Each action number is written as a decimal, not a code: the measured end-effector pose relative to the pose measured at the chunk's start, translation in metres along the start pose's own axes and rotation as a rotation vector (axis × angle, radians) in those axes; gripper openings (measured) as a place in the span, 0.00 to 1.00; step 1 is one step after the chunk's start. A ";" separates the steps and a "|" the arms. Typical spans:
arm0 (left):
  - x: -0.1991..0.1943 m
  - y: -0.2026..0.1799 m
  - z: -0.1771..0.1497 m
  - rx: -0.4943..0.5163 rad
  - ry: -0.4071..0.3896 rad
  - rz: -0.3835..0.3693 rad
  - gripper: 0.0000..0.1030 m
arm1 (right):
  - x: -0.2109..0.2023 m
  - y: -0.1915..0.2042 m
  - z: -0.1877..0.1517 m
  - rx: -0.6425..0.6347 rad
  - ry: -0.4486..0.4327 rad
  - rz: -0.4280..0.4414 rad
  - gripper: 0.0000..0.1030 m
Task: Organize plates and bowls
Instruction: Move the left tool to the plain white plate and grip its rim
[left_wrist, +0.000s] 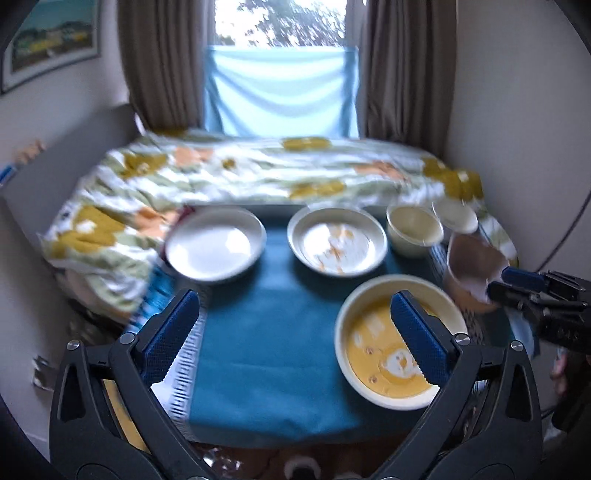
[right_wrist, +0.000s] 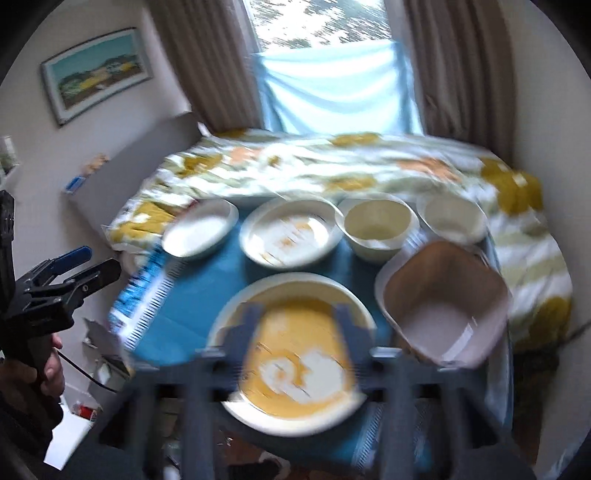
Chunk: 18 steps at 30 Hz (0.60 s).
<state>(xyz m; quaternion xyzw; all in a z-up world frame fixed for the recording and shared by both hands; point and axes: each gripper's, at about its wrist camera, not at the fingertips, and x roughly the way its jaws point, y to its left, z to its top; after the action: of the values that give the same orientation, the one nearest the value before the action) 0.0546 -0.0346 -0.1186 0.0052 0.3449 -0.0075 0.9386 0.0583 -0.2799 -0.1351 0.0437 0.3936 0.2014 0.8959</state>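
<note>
Both your left gripper (left_wrist: 293, 332) and right gripper (right_wrist: 297, 325) hang released and empty; next, pick the white stained plate (left_wrist: 337, 240) at twelve o'clock of the yellow bear-print bowl (left_wrist: 384, 354).

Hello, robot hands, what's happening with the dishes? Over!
Left gripper open, empty. Right gripper open, empty. Yellow plate sits on the blue cloth, nothing stacked on it. Pink square bowl close beside it.
</note>
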 end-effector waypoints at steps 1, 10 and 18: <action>-0.008 0.005 0.005 -0.006 -0.011 0.026 1.00 | 0.000 0.005 0.007 -0.008 -0.010 0.023 0.85; -0.019 0.071 0.031 -0.138 -0.044 0.122 1.00 | 0.047 0.055 0.074 -0.115 -0.018 0.127 1.00; 0.041 0.154 0.044 -0.290 0.029 0.103 1.00 | 0.125 0.102 0.132 -0.208 0.025 0.135 1.00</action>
<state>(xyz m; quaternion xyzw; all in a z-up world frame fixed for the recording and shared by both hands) 0.1170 0.1183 -0.1109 -0.1124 0.3552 0.0904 0.9236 0.1962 -0.1265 -0.1065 -0.0254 0.3779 0.3014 0.8750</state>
